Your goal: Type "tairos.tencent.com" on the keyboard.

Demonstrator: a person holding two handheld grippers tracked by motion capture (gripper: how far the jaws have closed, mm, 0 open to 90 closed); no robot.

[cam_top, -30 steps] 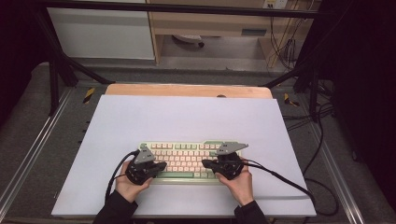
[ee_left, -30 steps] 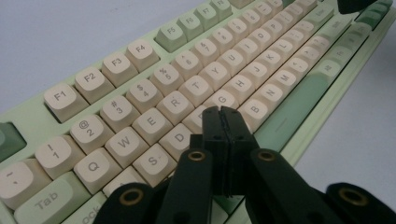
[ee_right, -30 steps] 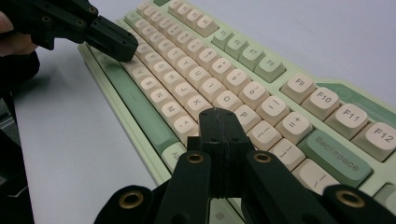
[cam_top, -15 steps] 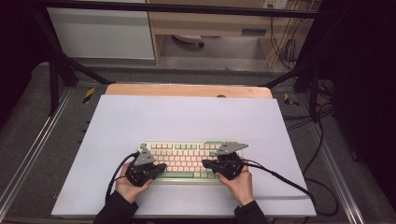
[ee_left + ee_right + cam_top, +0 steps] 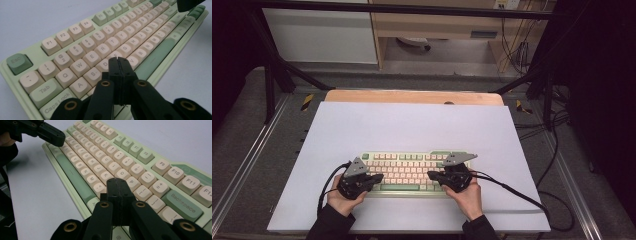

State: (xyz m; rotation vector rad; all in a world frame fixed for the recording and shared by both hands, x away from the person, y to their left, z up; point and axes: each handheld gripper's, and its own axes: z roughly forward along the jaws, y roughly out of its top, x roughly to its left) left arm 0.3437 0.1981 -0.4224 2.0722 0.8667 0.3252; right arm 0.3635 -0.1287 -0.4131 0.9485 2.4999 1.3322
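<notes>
A pale green keyboard (image 5: 409, 170) with cream keys lies on the white table sheet, near the front edge. My left gripper (image 5: 379, 177) is shut, its tips over the keyboard's left half; in the left gripper view the closed tips (image 5: 119, 60) hover by the D and F keys of the keyboard (image 5: 82, 45). My right gripper (image 5: 431, 175) is shut too, tips over the right half. In the right gripper view its tips (image 5: 117, 181) sit above the keys near L and the comma on the keyboard (image 5: 105, 157), with the left gripper (image 5: 53, 137) farther off at top left.
The white sheet (image 5: 412, 125) covers a wooden table (image 5: 412, 96). Black cables (image 5: 512, 187) trail from both grippers across the sheet. A metal frame and dark floor surround the table; a white cabinet (image 5: 319, 32) stands behind.
</notes>
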